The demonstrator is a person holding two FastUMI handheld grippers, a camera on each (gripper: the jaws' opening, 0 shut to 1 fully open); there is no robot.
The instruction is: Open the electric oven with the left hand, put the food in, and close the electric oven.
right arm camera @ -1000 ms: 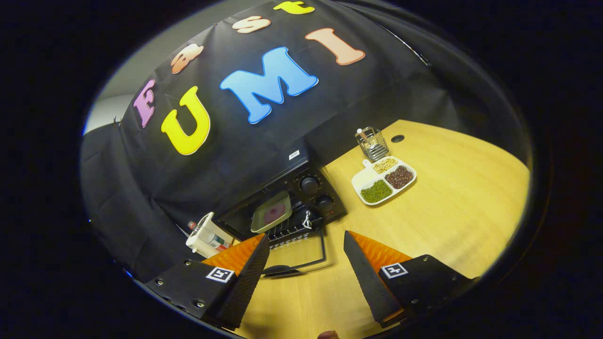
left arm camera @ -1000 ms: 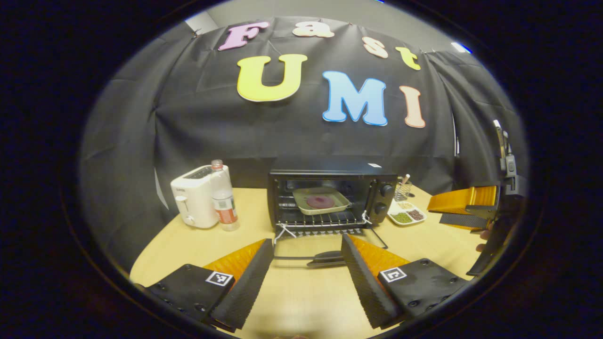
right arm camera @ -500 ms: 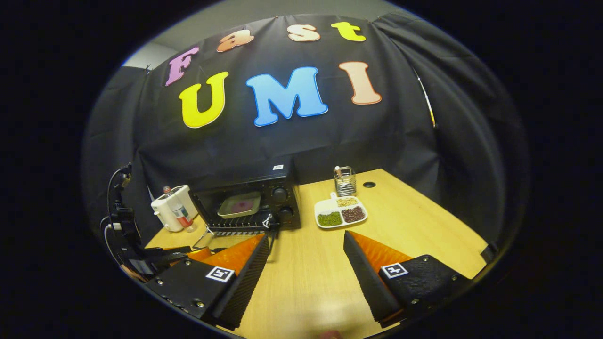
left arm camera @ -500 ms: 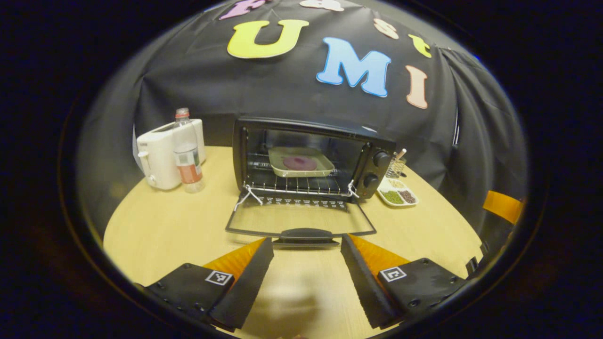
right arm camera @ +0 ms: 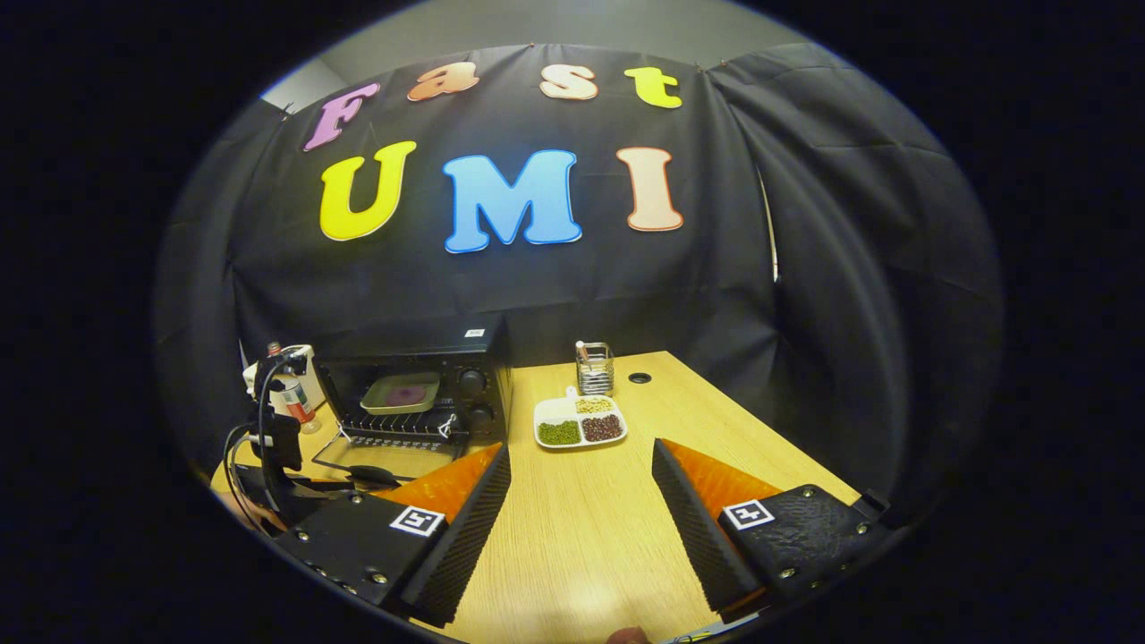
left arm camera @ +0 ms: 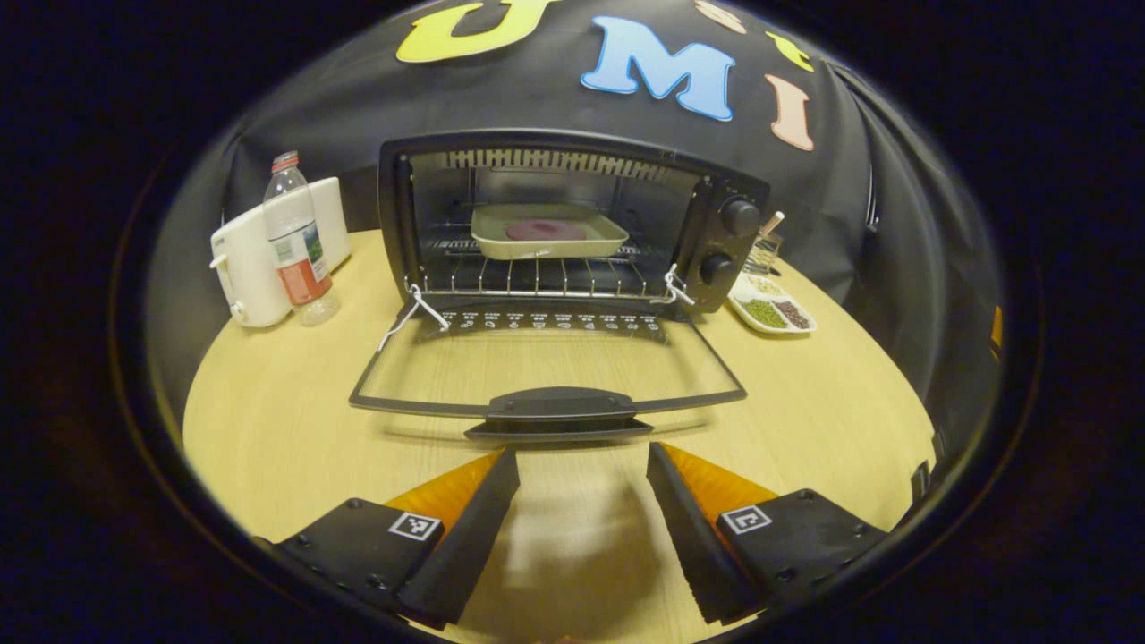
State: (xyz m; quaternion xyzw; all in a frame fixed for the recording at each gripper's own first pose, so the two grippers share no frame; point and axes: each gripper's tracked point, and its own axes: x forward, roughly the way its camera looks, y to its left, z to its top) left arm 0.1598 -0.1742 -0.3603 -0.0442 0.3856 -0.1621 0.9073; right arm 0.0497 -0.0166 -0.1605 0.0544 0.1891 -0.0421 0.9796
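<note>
Closer now than half a second ago, the left gripper (left arm camera: 581, 461) sits low in front of the electric oven (left arm camera: 572, 224), whose door (left arm camera: 546, 367) lies dropped flat on the table (left arm camera: 268, 402), its handle (left arm camera: 559, 404) at about 12 o'clock from the fingertips and just short of them. Both fingers stand wide apart with nothing between them.

Going left to right in the left gripper view: a white toaster (left arm camera: 246, 259) at 10 o'clock is partly covered by a clear bottle (left arm camera: 295, 241) with a red cap; its label is too small to read. Next comes the oven cavity, where the food (left arm camera: 546, 231), a dark round patty on a pale tray (left arm camera: 547, 234), rests on the wire rack (left arm camera: 537, 277). White cords (left arm camera: 407, 313) tie the door to the rack at both corners. A row of markings along the door's hinge edge is too small to make out. Two knobs (left arm camera: 729, 241) follow, then a wire holder (left arm camera: 762, 255) half hidden behind the oven's side, and a divided dish (left arm camera: 774, 311) of beans at 2 o'clock.

From the right gripper view, the right gripper (right arm camera: 581, 465) has drawn back over bare table (well right of the oven), fingers spread wide and holding nothing. At 9 o'clock there the left gripper's rear and cables block the front of the oven door.
</note>
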